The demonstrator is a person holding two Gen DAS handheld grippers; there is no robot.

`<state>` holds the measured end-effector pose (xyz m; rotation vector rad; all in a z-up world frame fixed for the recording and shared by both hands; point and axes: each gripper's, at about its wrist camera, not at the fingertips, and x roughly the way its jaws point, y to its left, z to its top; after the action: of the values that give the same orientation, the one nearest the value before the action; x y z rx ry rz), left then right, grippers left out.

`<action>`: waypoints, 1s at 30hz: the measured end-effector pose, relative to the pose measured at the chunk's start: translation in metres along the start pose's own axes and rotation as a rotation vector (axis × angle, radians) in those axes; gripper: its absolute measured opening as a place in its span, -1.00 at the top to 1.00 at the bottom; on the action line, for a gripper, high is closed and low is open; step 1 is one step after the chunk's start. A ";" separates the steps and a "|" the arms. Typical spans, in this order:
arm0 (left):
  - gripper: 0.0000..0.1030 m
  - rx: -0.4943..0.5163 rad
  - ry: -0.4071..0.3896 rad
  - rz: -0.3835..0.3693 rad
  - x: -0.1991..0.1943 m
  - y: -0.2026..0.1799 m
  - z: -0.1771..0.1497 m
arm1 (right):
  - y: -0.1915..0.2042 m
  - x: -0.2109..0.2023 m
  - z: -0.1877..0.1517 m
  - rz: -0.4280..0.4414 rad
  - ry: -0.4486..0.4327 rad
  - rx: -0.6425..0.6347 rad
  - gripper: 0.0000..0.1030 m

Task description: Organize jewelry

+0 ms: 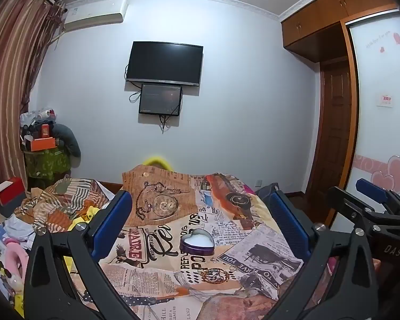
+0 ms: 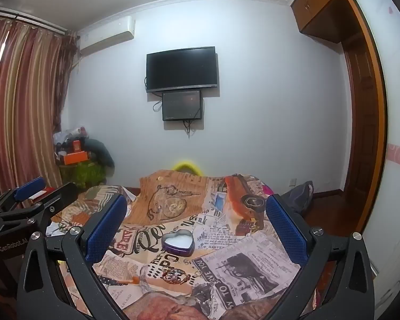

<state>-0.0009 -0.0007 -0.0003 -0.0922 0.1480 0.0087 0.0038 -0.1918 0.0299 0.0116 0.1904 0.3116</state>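
Note:
A purple heart-shaped tin (image 1: 197, 242) with a white inside lies open on a newspaper-print cloth (image 1: 152, 274); it also shows in the right wrist view (image 2: 178, 242). In front of it lies a gold bracelet (image 1: 215, 275), seen too in the right wrist view (image 2: 175, 276), with a small ring (image 2: 197, 274) beside it. My left gripper (image 1: 200, 213) is open and empty, raised above and before the tin. My right gripper (image 2: 197, 216) is open and empty, likewise above the cloth. Each gripper shows at the edge of the other's view.
The cloth covers a bed. Rumpled striped fabric and clothes (image 1: 61, 205) lie to the left, a red box (image 1: 8, 193) beyond. A cluttered stand (image 1: 45, 146) sits by the curtain. A TV (image 1: 164, 64) hangs on the far wall; a wardrobe (image 1: 333, 106) stands right.

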 end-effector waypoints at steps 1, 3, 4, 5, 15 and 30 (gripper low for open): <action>-1.00 -0.002 0.001 0.002 0.000 0.000 0.000 | 0.000 0.000 0.000 0.000 0.000 0.000 -1.00; -1.00 -0.007 0.003 0.003 -0.002 -0.001 -0.001 | 0.000 0.000 0.000 0.000 0.000 -0.002 -1.00; -1.00 -0.006 0.010 0.002 0.003 0.005 -0.002 | 0.000 0.000 0.000 -0.001 -0.001 -0.003 -1.00; -1.00 -0.008 0.012 0.002 0.002 0.005 -0.002 | 0.000 0.000 0.000 -0.002 -0.002 -0.004 -1.00; -1.00 0.001 0.027 0.004 0.000 0.004 0.001 | -0.001 0.001 -0.001 0.002 0.007 0.004 -1.00; -1.00 0.011 0.051 0.005 0.009 0.000 0.001 | -0.002 0.004 -0.004 0.002 0.012 0.008 -1.00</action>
<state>0.0086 -0.0008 -0.0004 -0.0814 0.1990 0.0101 0.0073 -0.1922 0.0249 0.0180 0.2040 0.3129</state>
